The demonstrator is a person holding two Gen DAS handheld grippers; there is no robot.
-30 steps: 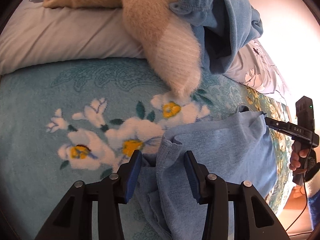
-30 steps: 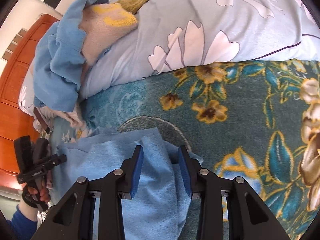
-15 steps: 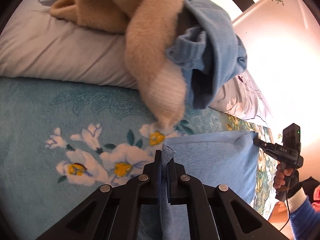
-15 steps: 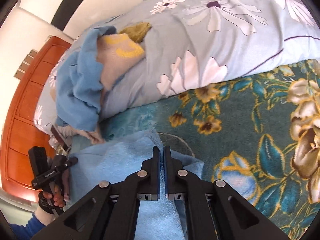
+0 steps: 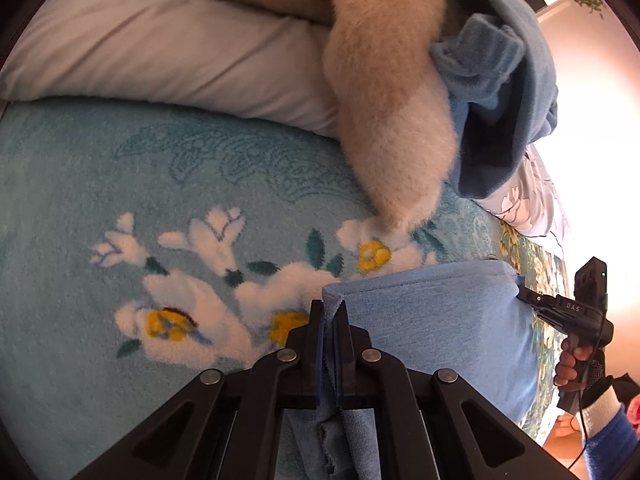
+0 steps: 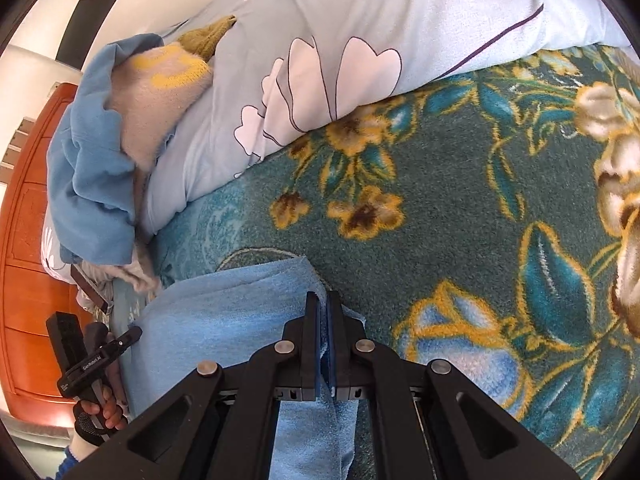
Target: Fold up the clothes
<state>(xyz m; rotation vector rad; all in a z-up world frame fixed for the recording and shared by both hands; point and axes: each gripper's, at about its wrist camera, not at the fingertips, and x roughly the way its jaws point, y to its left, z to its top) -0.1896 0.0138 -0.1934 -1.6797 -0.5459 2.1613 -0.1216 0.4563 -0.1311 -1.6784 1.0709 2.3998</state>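
My left tongs [image 5: 329,312] are pinched tight on one corner of the light blue garment [image 5: 432,320], the cloth edge caught between the blue pads. My right tongs [image 6: 323,304] are clamped on the opposite corner of the same garment, so its upper edge runs fairly taut between the two. The garment lies on the bed's teal floral blanket [image 5: 120,200] in front of me. Beyond it, a pale grey-blue flowered pillow [image 6: 360,40] rests against the blanket, with a heap of other clothes on it: a fuzzy beige sweater [image 5: 384,100] whose sleeve droops down to the blanket, and a darker blue top [image 5: 504,80] bunched beside it (touching the sweater). An orange-brown wooden headboard [image 6: 28,260] stands at the far left in the right wrist view.
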